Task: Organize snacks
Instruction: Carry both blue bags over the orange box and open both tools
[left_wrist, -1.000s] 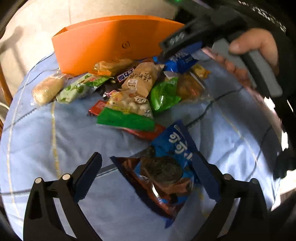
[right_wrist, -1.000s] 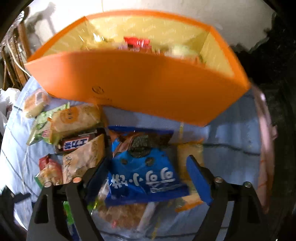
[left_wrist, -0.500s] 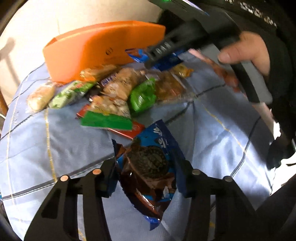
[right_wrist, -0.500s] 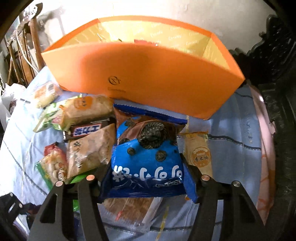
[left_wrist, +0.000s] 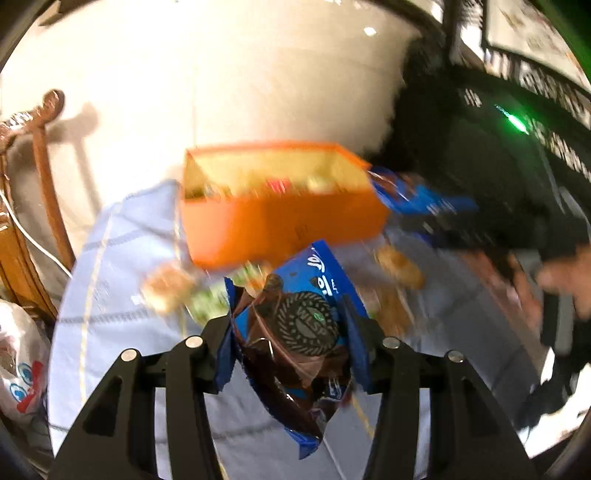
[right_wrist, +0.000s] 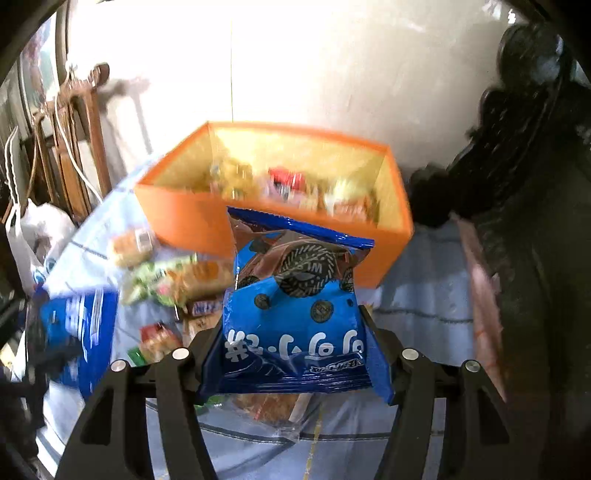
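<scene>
With each tool clamped on a crinkly blue foil cookie packet, left tool (left_wrist: 291, 332) and right tool (right_wrist: 295, 347), both raised above the cloth-covered desk (right_wrist: 424, 295), carry each packet (left_wrist: 295, 321) (right_wrist: 295, 314) over the open orange cardboard box (right_wrist: 192, 218), then release.

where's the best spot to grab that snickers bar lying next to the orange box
Grip the snickers bar across its narrow width at mid-length, coming straight down from above. It lies flat on the cloth, hemmed in by other packets, so a sideways approach looks blocked. Both grippers already hold cookie bags.
</scene>
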